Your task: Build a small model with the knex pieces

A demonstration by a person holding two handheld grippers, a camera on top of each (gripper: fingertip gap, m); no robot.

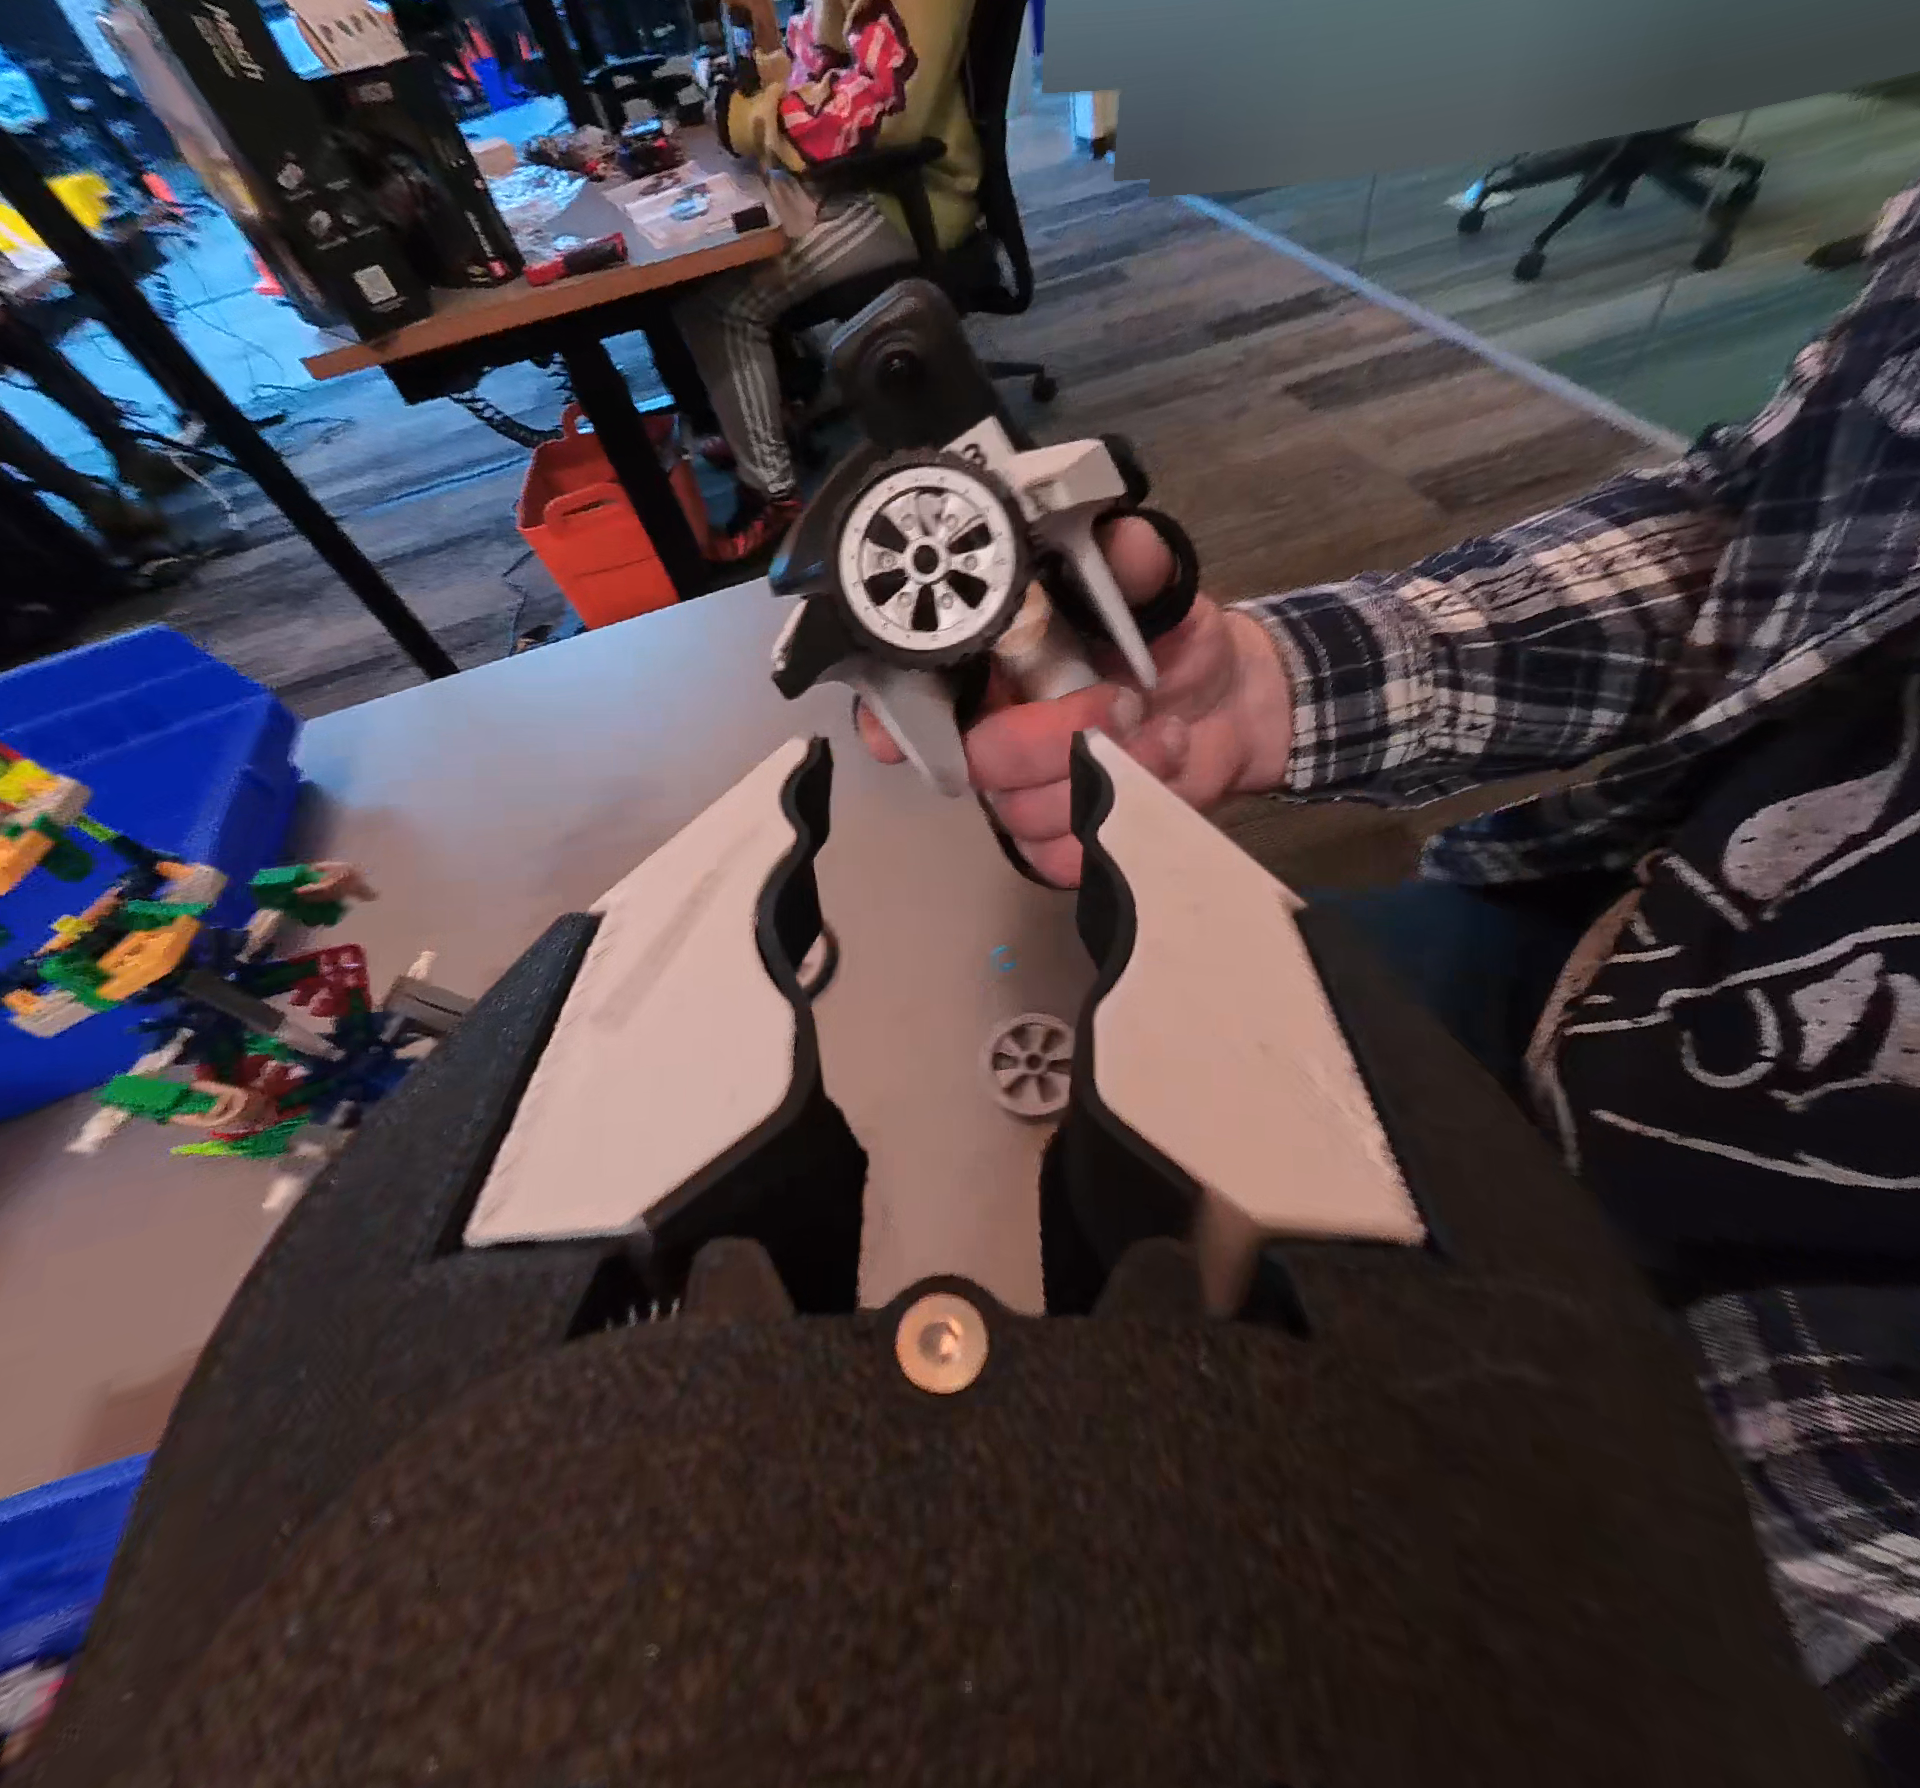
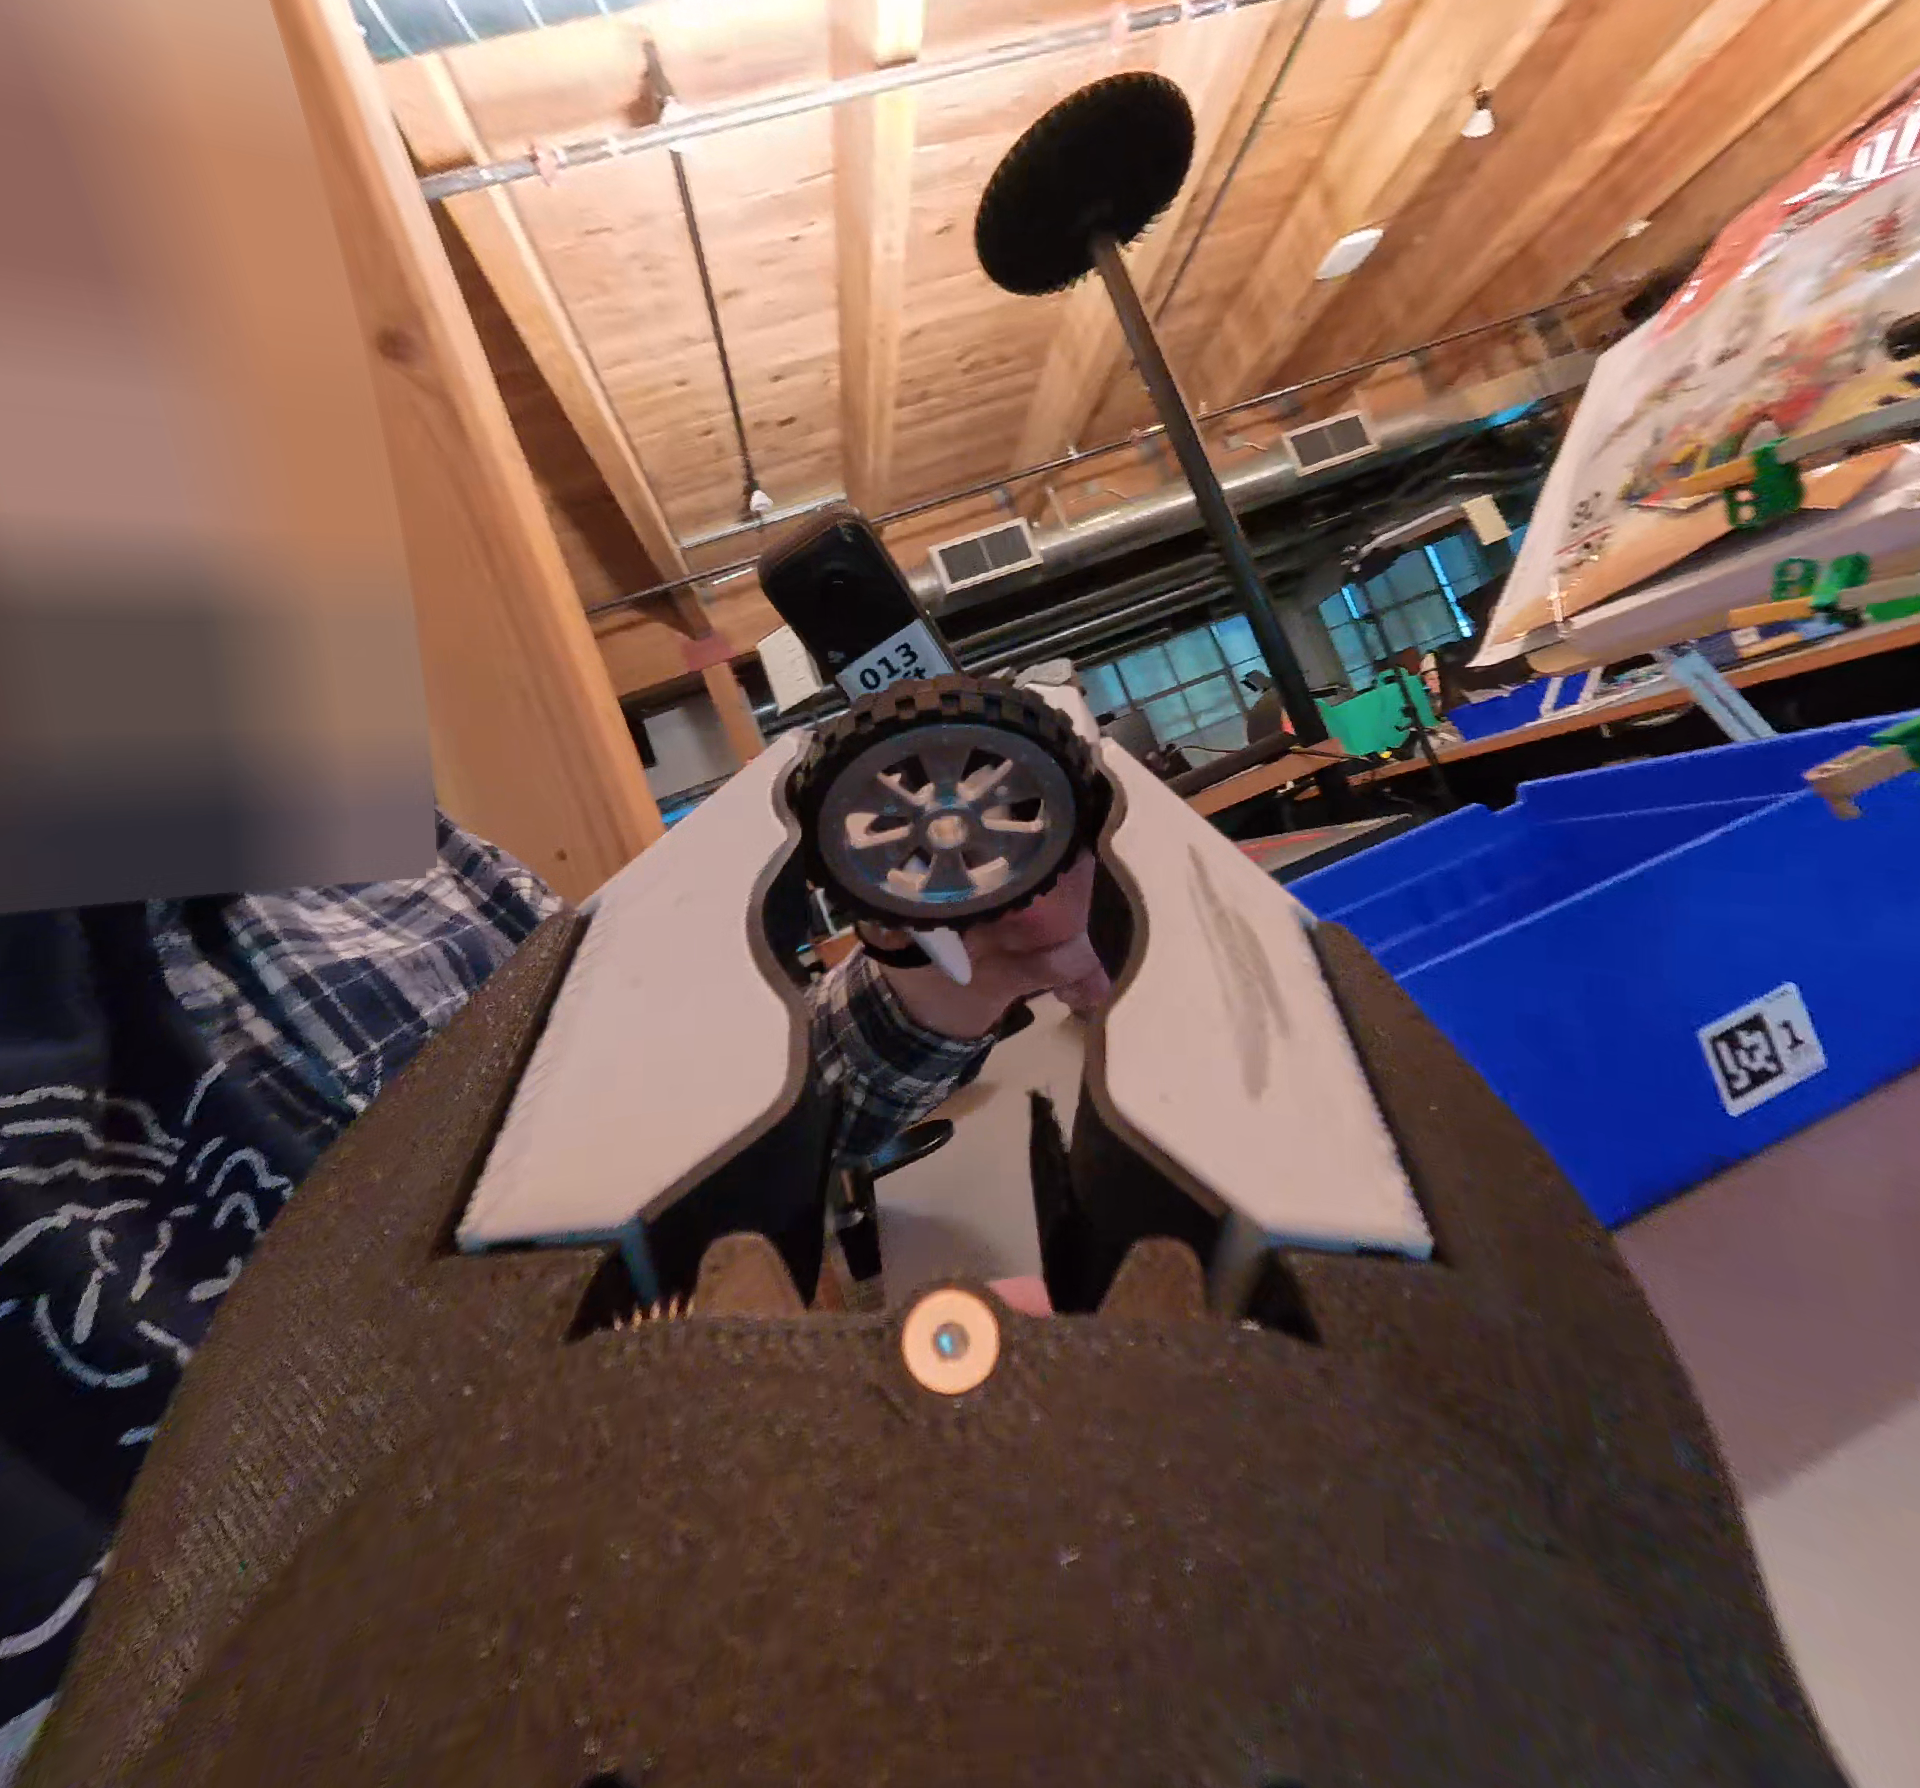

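Note:
My right gripper (image 2: 948, 782) is shut on a toy wheel (image 2: 945, 829) with a black tyre and a spoked rim, held up in the air between its fingertips. In the left wrist view the same wheel (image 1: 925, 556) faces me in the right gripper (image 1: 935, 595), which a hand (image 1: 1164, 699) in a plaid sleeve holds. My left gripper (image 1: 951, 762) is open and empty, just below and in front of that wheel. A small grey wheel hub (image 1: 1029, 1068) lies on the grey table (image 1: 499, 803) between my left fingers. The left gripper's camera body (image 2: 842, 595) shows behind the wheel.
A blue bin (image 1: 145, 751) stands at the left, with coloured bricks (image 1: 208, 1011) in it and spilling onto the table. The bin also shows in the right wrist view (image 2: 1558, 959). A printed board (image 2: 1714, 439) leans at the upper right. A person sits at a far desk (image 1: 582, 284). Only a small space, under 4 cm, lies between the two pairs of fingers.

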